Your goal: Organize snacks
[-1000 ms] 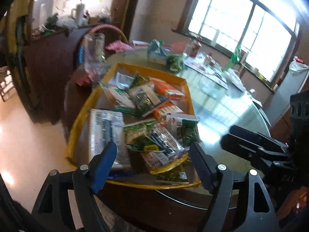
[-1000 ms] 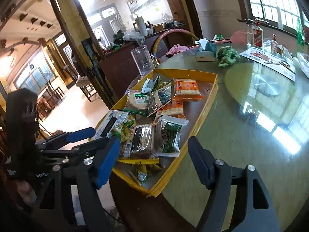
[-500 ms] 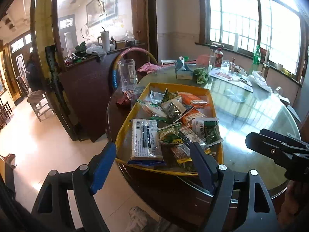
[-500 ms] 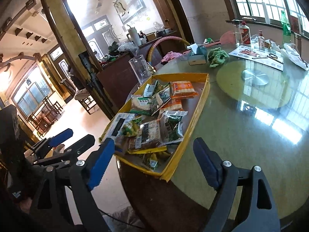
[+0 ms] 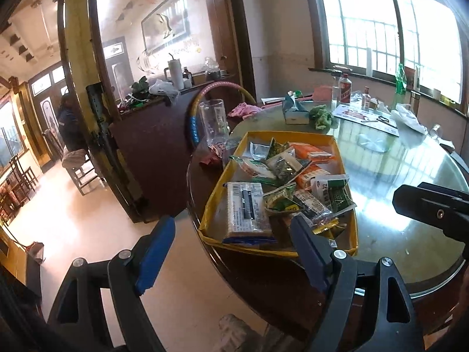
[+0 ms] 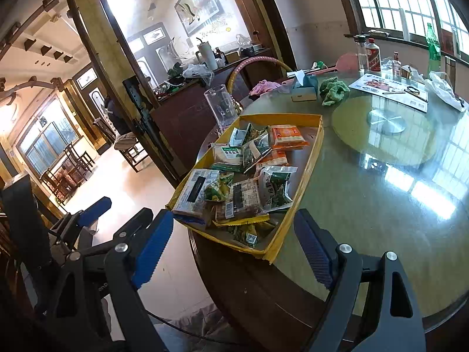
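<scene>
A yellow cardboard tray full of snack packets sits at the near edge of a round glass-topped table. In it lie a white biscuit pack, orange packs and green packets. My left gripper is open and empty, held back from the tray's near end above the floor. My right gripper is open and empty, held back from the tray's near corner. Each gripper shows in the other's view.
A clear glass pitcher stands by the tray's far left corner. A tissue box, a green cloth, bottles and papers lie across the far table. A dark sideboard and chairs stand to the left.
Both grippers have pulled back and up from the tray, so it looks smaller and farther. Both stay open and empty. The snacks have not moved.
</scene>
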`<state>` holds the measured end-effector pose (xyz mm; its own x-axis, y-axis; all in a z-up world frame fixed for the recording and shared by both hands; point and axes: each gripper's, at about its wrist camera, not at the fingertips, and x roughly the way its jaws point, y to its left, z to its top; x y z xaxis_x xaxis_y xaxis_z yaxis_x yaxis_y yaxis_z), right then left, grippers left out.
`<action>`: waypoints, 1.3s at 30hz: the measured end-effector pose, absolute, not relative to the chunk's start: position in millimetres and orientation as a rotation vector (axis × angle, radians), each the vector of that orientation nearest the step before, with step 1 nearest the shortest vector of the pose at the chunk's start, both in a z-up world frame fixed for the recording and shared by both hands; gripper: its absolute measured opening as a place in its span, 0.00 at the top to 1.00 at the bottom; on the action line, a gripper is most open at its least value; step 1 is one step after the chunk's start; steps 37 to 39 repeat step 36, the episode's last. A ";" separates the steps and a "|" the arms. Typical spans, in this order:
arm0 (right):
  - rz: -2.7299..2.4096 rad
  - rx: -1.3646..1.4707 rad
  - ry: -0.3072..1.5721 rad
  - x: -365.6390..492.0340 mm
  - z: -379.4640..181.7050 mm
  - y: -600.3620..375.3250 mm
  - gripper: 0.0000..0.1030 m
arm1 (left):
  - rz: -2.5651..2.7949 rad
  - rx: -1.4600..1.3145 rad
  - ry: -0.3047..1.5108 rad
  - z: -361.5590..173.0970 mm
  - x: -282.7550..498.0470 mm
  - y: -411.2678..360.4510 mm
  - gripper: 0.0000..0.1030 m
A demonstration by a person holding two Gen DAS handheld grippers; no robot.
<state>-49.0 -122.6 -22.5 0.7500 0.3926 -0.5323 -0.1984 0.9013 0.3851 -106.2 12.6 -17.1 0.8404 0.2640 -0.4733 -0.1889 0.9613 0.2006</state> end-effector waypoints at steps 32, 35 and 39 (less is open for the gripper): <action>0.225 0.202 0.660 -38.9 -35.4 -98.7 0.18 | 0.233 0.122 0.527 -27.9 -93.6 22.4 0.19; 0.221 0.206 0.667 -33.6 -39.3 -100.2 0.18 | 0.217 0.132 0.537 -30.6 -85.7 22.0 0.19; 0.220 0.206 0.671 -31.3 -40.9 -100.5 0.18 | 0.213 0.135 0.538 -31.2 -84.2 21.6 0.19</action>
